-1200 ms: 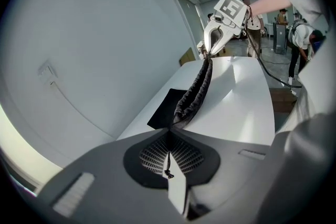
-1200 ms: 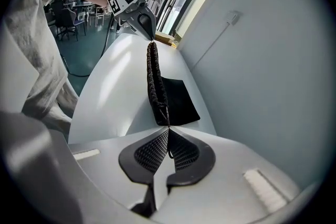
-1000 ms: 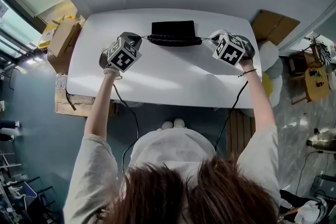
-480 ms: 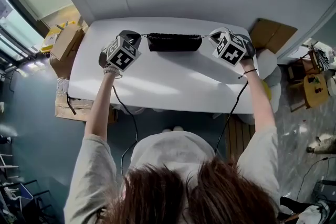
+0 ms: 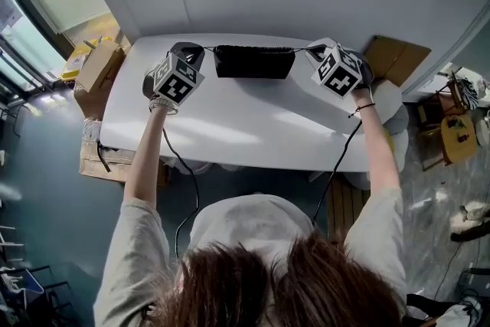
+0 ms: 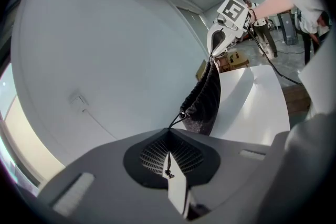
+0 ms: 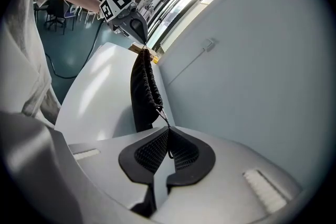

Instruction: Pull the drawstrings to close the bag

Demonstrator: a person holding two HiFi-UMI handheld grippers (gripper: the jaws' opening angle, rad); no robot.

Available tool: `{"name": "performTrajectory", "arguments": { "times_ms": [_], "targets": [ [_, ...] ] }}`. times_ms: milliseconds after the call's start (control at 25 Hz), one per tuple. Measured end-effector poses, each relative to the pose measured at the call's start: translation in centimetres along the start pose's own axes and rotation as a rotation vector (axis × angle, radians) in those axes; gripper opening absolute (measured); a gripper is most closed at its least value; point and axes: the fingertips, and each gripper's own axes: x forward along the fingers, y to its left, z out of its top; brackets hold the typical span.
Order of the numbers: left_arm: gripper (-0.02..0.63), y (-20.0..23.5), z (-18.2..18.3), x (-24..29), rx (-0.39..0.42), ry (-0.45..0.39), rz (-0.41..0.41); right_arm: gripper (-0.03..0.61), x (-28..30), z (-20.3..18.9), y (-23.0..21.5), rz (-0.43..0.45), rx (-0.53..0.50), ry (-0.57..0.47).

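A black drawstring bag [image 5: 253, 62] hangs by its gathered mouth between my two grippers, above the far part of the white table [image 5: 230, 119]. My left gripper [image 5: 197, 52] is shut on the left drawstring [image 6: 176, 120], which runs taut from its jaws [image 6: 169, 134] to the bag [image 6: 205, 99]. My right gripper [image 5: 312, 52] is shut on the right drawstring [image 7: 164, 117], taut from the gripper [image 7: 168, 131] to the bag [image 7: 143, 92]. The bag's mouth is bunched tight along the cord. Each gripper view shows the other gripper beyond the bag.
A pale wall stands close behind the table's far edge. Cardboard boxes [image 5: 96, 61] sit on the floor left of the table, and flat cardboard [image 5: 398, 57] lies to its right. Cables hang from both grippers toward the person's body.
Both grippers have risen with the strings held. The bag, which lay flat on the table, has come up and now hangs between them.
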Motion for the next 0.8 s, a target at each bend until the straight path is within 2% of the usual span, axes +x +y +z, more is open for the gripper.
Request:
{"name": "performTrajectory", "arguments": {
  "times_ms": [440, 800],
  "targets": [
    [0.002, 2.5, 2.5, -1.9, -0.004, -0.074, 0.095, 0.012, -1.9, 1.4, -2.2, -0.087, 0.012, -0.05],
    [0.002, 3.4, 4.3, -3.2, -0.006, -0.111, 0.139, 0.012, -3.7, 1.9, -3.5, -0.134, 0.009, -0.079]
  ]
}}
